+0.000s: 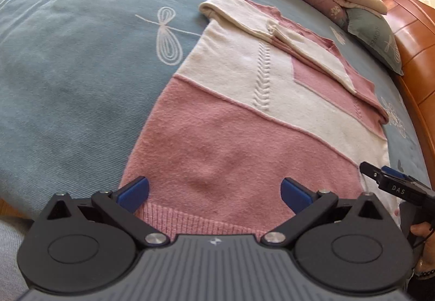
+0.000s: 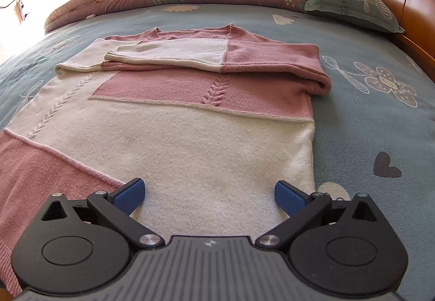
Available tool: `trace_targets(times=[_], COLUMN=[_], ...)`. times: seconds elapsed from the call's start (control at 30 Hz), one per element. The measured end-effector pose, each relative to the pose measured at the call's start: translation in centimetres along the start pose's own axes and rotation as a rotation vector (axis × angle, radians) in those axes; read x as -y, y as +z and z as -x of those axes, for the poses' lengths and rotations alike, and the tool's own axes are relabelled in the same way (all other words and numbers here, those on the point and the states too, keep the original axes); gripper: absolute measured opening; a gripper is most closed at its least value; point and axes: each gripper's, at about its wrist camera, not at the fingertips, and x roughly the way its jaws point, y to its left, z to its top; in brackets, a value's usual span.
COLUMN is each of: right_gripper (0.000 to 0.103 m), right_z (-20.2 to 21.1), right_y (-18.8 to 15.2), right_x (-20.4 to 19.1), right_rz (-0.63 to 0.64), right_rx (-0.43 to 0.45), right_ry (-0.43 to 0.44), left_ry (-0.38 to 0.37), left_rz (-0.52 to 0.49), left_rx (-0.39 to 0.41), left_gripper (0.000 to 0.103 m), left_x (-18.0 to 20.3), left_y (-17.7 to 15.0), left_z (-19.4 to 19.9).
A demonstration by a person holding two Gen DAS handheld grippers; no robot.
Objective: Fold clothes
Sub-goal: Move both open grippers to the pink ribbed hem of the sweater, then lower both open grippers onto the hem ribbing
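Sweater flat on the bed
Left gripper (image 1: 214, 193) and right gripper (image 2: 208, 193), both wide open, sit over the sweater's (image 2: 190, 137) near edge

The pink-and-cream knit sweater (image 2: 190, 132) lies flat, sleeves folded across its chest.

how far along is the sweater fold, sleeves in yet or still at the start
Done: both sleeves already lie folded across the chest of the pink and white sweater, which is spread flat on the blue bedsheet. In hand: nothing is gripped; the left hand-held gripper and right hand-held gripper are open over the hem. Left: folding the body from hem towards collar.
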Motion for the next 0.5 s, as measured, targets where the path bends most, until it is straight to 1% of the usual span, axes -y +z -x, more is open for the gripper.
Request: trace_targets(times=[0.03, 0.07, 0.1, 0.17, 0.27, 0.33, 0.43, 0.5], right_gripper=[0.103, 0.103, 0.103, 0.103, 0.103, 0.103, 0.103, 0.103], right_z=[0.0, 0.0, 0.0, 0.0, 0.1, 0.3, 1.0, 1.6], right_y=[0.0, 0.0, 0.0, 0.0, 0.0, -0.1, -0.4, -0.7], right_x=[0.0, -0.1, -0.1, -0.1, -0.1, -0.1, -0.4, -0.8], right_rz=[0.001, 0.002, 0.002, 0.002, -0.006, -0.008, 0.005, 0.024], right_rx=[0.001, 0.001, 0.0, 0.002, 0.007, 0.02, 0.052, 0.069], right_ry=[-0.002, -0.003, -0.005, -0.003, -0.004, 0.007, 0.04, 0.055], left_ry=[-0.023, -0.029, -0.029, -0.051, -0.126, -0.148, -0.129, -0.11], left_rz=[0.034, 0.047, 0.037, -0.004, -0.068, -0.126, -0.209, -0.212], left_rx=[0.01, 0.015, 0.019, 0.016, -0.006, -0.019, -0.031, -0.056], left_gripper=[0.102, 0.102, 0.102, 0.102, 0.102, 0.102, 0.102, 0.102], left_x=[-0.7, -0.8, -0.5, 0.8, 3.6, 5.5, 7.5, 7.6], left_y=[0.1, 0.1, 0.0, -0.3, -1.2, -2.1, -3.4, -4.0], left_z=[0.4, 0.7, 0.9, 1.1, 0.5, 0.0, -0.8, -1.5])
